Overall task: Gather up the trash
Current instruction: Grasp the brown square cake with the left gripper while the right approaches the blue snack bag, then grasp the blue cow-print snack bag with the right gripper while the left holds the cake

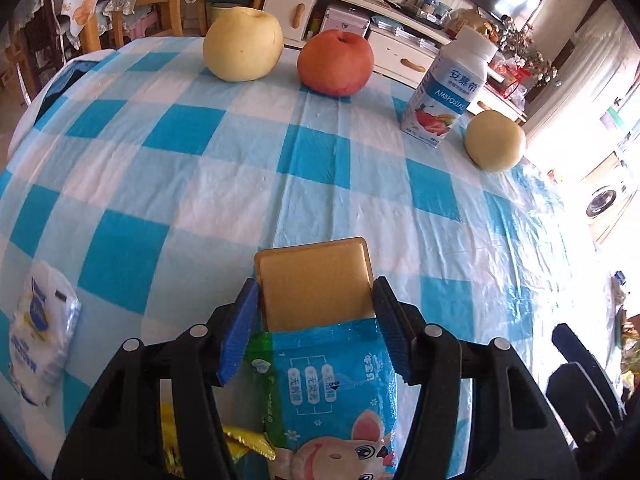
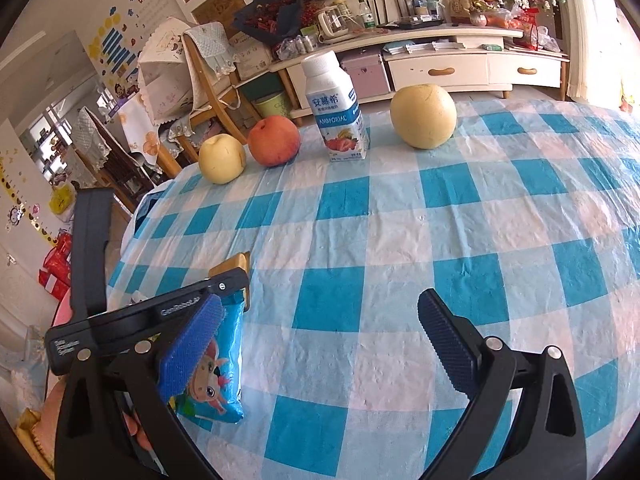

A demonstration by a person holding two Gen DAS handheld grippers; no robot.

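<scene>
A blue snack packet (image 1: pixel 336 384) with a cartoon pig has a gold plastic tray (image 1: pixel 312 284) sticking out of its open end. My left gripper (image 1: pixel 316 300) is shut on it, its blue pads pressing the tray's two sides. The right wrist view shows the same packet (image 2: pixel 224 360) at the table's left side, held by the left gripper's black body (image 2: pixel 180 304). My right gripper (image 2: pixel 320 312) stands open over the checked tablecloth (image 2: pixel 360 240), nothing between its fingers. A crumpled white wrapper (image 1: pixel 40 332) lies on the cloth to the left. A yellow wrapper (image 1: pixel 240 444) shows below the left gripper.
Along the table's far edge stand a yellow pear (image 1: pixel 242 44), a red apple (image 1: pixel 336 62), a yogurt bottle (image 1: pixel 448 88) and a second pear (image 1: pixel 494 140). Chairs (image 2: pixel 208 92) and a low cabinet (image 2: pixel 440 64) are beyond the table.
</scene>
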